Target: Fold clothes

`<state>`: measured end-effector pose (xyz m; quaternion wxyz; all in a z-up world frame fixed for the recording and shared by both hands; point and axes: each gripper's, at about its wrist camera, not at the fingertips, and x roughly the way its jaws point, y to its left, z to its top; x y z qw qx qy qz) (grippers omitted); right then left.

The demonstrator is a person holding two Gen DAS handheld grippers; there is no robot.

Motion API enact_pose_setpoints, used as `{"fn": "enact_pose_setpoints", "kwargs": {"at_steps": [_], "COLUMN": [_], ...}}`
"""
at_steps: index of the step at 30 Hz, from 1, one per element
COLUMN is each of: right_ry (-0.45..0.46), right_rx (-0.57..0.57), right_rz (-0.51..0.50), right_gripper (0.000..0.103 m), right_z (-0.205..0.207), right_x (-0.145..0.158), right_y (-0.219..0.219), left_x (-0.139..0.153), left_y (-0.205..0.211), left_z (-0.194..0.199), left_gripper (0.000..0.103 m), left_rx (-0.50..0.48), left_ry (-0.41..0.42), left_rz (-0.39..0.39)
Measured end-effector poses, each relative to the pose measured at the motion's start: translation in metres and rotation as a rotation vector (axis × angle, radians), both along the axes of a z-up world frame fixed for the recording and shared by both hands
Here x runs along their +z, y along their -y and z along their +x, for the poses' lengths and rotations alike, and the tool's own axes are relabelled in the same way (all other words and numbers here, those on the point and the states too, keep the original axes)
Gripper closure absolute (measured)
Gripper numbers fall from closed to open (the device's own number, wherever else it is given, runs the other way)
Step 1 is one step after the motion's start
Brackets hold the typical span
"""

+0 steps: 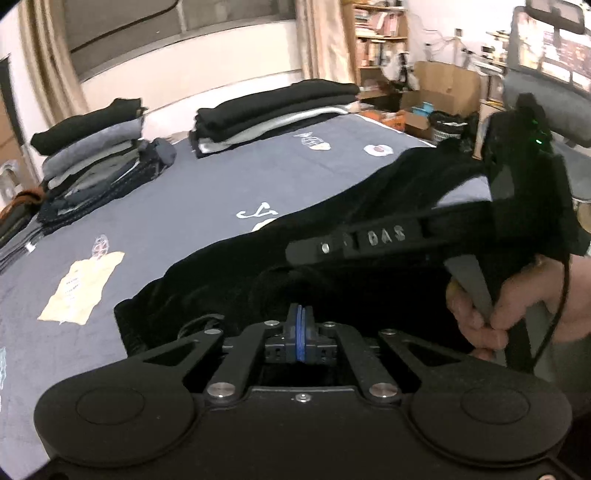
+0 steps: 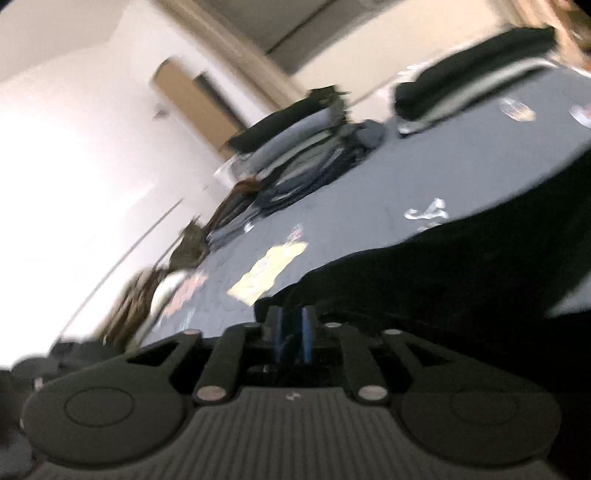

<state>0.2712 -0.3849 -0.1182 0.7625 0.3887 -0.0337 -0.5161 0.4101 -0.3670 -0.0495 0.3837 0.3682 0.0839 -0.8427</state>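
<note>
A: What are the tools doing?

B: The left gripper [image 1: 300,326] has its blue pads [image 1: 300,332] pressed flat together at the near edge of the black garment [image 1: 351,206]; whether any cloth sits between them I cannot tell. The right gripper [image 2: 291,332] shows a narrow gap between its blue pads [image 2: 306,334], dark cloth of the black garment [image 2: 461,266] just at the tips. The view is blurred, so a pinch is uncertain.

A: And from the left view?

B: The right gripper [image 1: 388,240] lies across the garment, held by the right hand [image 1: 517,306].

A: Where is the garment?

B: Spread over the near part of the grey-blue bedspread [image 1: 177,206].

A: Around it?

B: Beyond the garment, one folded stack [image 1: 273,110] lies at the bed's far side and another stack [image 1: 96,155] toward the far left. A yellowish printed patch [image 1: 83,288] lies left of the garment. Past the bed stand curtains [image 1: 48,62], a bookshelf [image 1: 380,33] and a cardboard box [image 1: 443,88].
</note>
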Motion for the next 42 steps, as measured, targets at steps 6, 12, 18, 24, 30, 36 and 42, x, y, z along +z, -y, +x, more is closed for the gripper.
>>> {"fn": "enact_pose_setpoints", "kwargs": {"at_steps": [6,12,18,24,30,36,42], "right_ry": [-0.216,-0.517,-0.703,-0.765,-0.837,-0.791,-0.757], "right_rx": [0.062,0.332,0.586,0.717,0.769,0.765,0.752], "right_rz": [-0.053,-0.095,-0.147,-0.175,-0.216,-0.183,-0.192], "right_gripper": [0.066,0.063,0.063,0.079,0.1,0.1,0.103], "right_z": [-0.019,-0.023,0.006,0.027,0.033,0.022,0.009], "right_x": [0.017,0.017,0.007,0.005,0.007,0.013,0.024], "right_y": [-0.003,0.036,0.061,0.08,0.073,0.076,0.074], "left_x": [-0.013,-0.051,-0.083,-0.107,-0.11,-0.109,-0.12], "left_y": [0.013,0.009,0.005,0.018,0.039,0.059,0.078], "left_z": [-0.004,-0.005,-0.009,-0.016,-0.02,-0.037,-0.058], "left_gripper": [0.1,0.067,0.067,0.067,0.081,0.084,0.084], "left_rx": [0.106,0.255,0.313,0.362,0.419,0.383,0.327], "left_ry": [-0.064,-0.137,-0.144,-0.14,-0.189,-0.165,-0.101], "left_rz": [0.045,0.077,0.071,0.07,0.035,-0.017,-0.021]}}
